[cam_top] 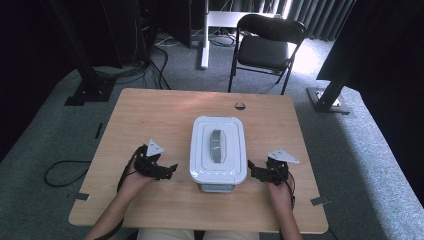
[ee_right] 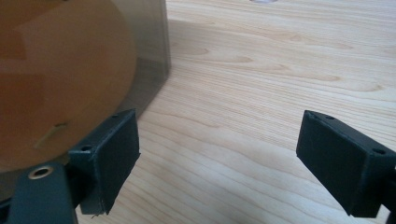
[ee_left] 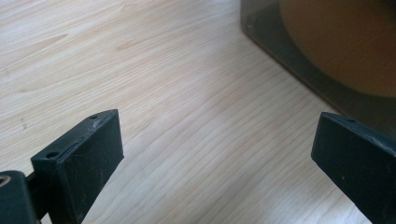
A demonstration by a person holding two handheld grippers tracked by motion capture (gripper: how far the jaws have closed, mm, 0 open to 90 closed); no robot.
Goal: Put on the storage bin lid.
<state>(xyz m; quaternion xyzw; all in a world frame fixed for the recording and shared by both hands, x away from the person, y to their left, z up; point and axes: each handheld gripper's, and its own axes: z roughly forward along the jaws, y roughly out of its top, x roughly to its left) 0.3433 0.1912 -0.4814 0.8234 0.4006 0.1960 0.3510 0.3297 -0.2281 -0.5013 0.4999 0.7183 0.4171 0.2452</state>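
High view: one wooden table (cam_top: 165, 115) at centre frame, on grey carpet; one lidded container (cam_top: 218, 148), white lid with a grey recessed handle, standing at centre of the table, slightly toward the lower edge of the frame. Left gripper (cam_top: 169, 170), lower left of centre, held in a hand (cam_top: 134, 181), its jaws pointing toward the container's left side, just beside it and not touching. Right gripper (cam_top: 252, 169), lower right of centre, held in the other hand (cam_top: 280, 192), its jaws pointing toward the container's right side, likewise just beside it. One black folding chair (cam_top: 266, 45) at upper centre beyond the table; one black cable (cam_top: 62, 172) looped on the carpet at left. Left gripper view: two black jaws rising from the lower corners, spread wide with bare table between them; smoky translucent container wall (ee_left: 299, 70) at upper right, an orange-brown shape showing through it, its nature not discernible. Right gripper view: two black jaws spread wide, nothing between them but table; container wall (ee_right: 154, 51) at upper left, the same orange-brown shape behind it, the left-hand jaw close beside the wall, contact not determinable.
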